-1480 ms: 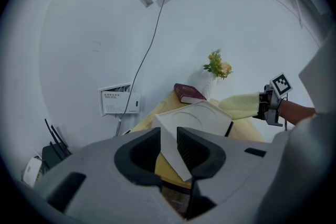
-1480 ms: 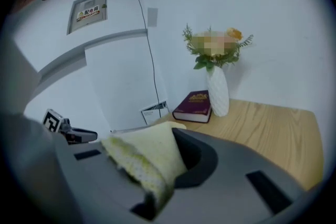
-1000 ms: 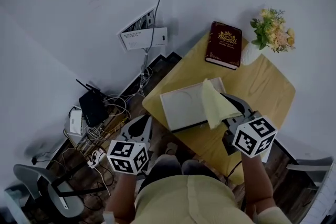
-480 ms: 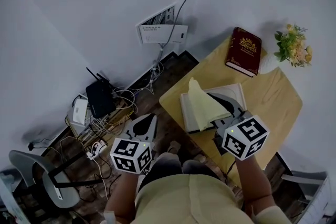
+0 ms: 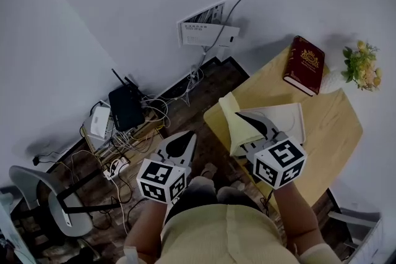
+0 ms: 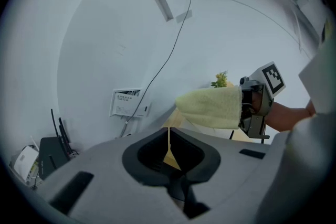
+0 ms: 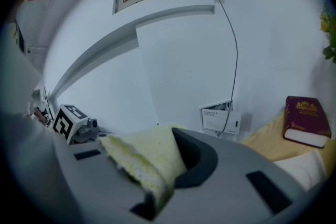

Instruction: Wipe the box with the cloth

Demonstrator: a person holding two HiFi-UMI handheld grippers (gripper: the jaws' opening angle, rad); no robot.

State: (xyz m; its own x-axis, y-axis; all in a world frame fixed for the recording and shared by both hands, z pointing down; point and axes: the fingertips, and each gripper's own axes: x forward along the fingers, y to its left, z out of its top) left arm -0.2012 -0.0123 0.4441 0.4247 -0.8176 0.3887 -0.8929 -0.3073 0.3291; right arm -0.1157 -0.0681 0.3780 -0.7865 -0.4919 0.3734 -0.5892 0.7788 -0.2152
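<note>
At the near left corner of the desk [image 5: 337, 133], the right tongs [image 5: 252, 122] were held out level ahead of the person's forearm. Their jaws were clamped on a yellow cloth [image 5: 235, 127], whose folded end stood out past the tips. From the head view the cloth overlapped the left end of the white box [image 5: 289, 122], which lay flat on the desk. The left tongs [image 5: 183, 141] were held off the desk, over the floor, jaws pressed together with nothing between them. A red book [image 5: 304, 65] lay near the desk's far edge, flowers [image 5: 362, 66] beside it. Below the wall panel [image 5: 207, 25], a black router [image 5: 125, 107] and tangled cables [image 5: 133, 142] lay on the wooden floor [image 5: 204, 80]. A grey chair [image 5: 52, 210] stood at the left.
</note>
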